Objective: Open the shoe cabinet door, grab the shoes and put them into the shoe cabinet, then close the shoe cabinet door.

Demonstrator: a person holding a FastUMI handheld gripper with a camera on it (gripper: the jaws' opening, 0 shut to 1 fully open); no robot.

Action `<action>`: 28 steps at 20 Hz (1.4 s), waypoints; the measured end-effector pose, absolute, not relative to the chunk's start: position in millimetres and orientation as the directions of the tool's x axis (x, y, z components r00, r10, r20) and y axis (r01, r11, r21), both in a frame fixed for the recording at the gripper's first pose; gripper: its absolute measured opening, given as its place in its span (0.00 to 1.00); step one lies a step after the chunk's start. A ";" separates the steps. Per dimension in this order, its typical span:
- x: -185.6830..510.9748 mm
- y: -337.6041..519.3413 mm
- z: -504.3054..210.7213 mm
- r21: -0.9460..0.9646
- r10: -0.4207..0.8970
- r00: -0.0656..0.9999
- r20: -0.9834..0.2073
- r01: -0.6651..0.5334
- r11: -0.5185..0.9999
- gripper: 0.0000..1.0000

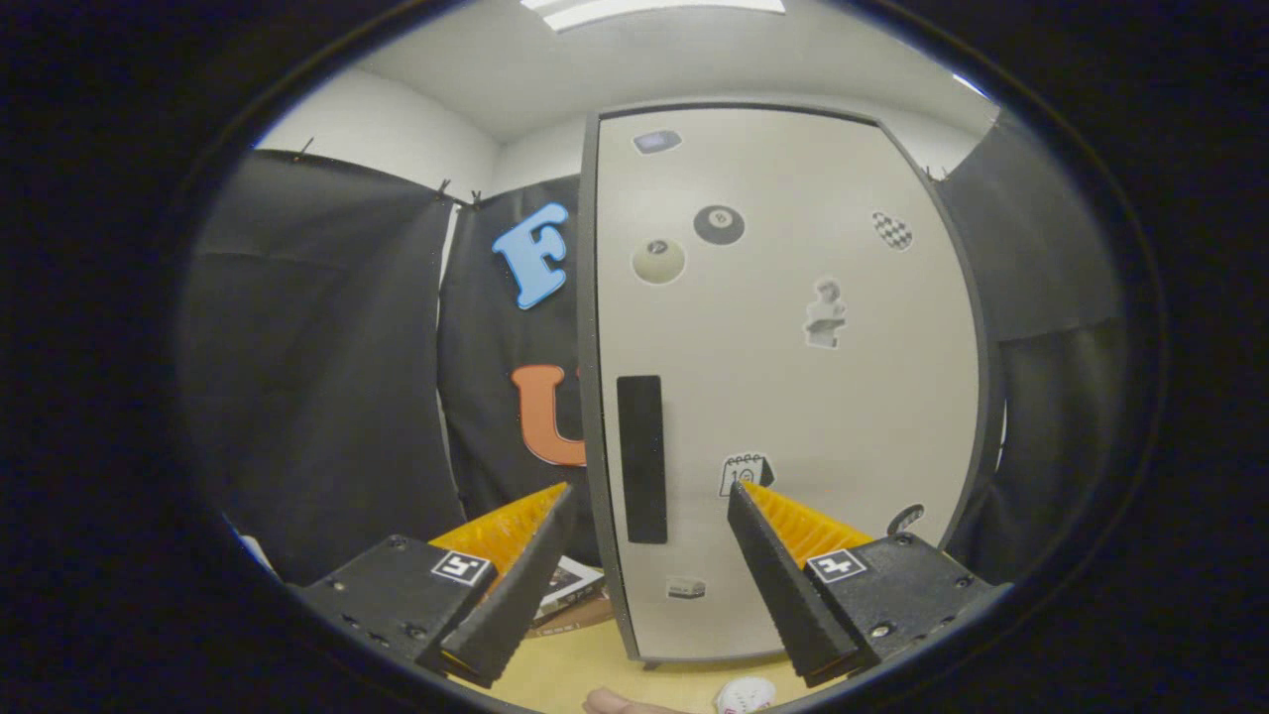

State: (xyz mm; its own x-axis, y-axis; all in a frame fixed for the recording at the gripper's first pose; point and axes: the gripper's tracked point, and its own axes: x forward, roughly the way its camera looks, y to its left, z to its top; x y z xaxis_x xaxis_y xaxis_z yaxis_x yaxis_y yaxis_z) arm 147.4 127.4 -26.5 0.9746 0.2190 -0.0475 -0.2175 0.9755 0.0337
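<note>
Booth with black cloth walls (pixel 327 377), white room wall and a ceiling light (pixel 654 10) above. A pale wooden worktop (pixel 585 674) runs along the bottom of the view.

The shoe cabinet (pixel 793 397) stands upright on the worktop, long axis vertical, its front facing the camera. Its door (pixel 773 416) is shut, light grey with a dark frame; what is inside cannot be seen. A tall black handle (pixel 641 458) sits upright near the door's left edge, low on the panel. Several stickers (pixel 719 224) are scattered over the door face.

The hand-held gripper (pixel 649 506) is held level, pointing straight at the lower part of the door. Its fingers (pixel 525 555) are spread wide and grip nothing. The handle lies between the two fingers and beyond their tips, apart from them. The left finger reaches just outside the cabinet's left edge; the right finger lies in front of the door panel.

A small box (pixel 570 585) lies on the worktop beside the cabinet's left foot, behind the left finger. A white rounded object (pixel 746 696) rests on the worktop below the right finger; too little of it shows to identify it. Part of a person's hand (pixel 620 702) shows just beside it.
</note>
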 end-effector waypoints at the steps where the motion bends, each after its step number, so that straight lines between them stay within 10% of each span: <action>1: 157.6 132.9 -29.3 0.046 0.221 0.973 -0.058 -0.219 0.975 1.00; 5: 194.8 128.7 -31.8 0.086 0.163 0.982 -0.099 -0.155 0.984 0.98; 10: 215.1 138.3 -27.3 0.119 0.190 0.977 -0.097 -0.179 0.977 0.63; 20: 214.2 138.9 -36.1 0.020 0.106 0.984 -0.144 -0.104 0.994 0.35; 28: 162.3 128.9 -32.6 0.023 0.208 0.960 -0.189 -0.207 0.978 0.28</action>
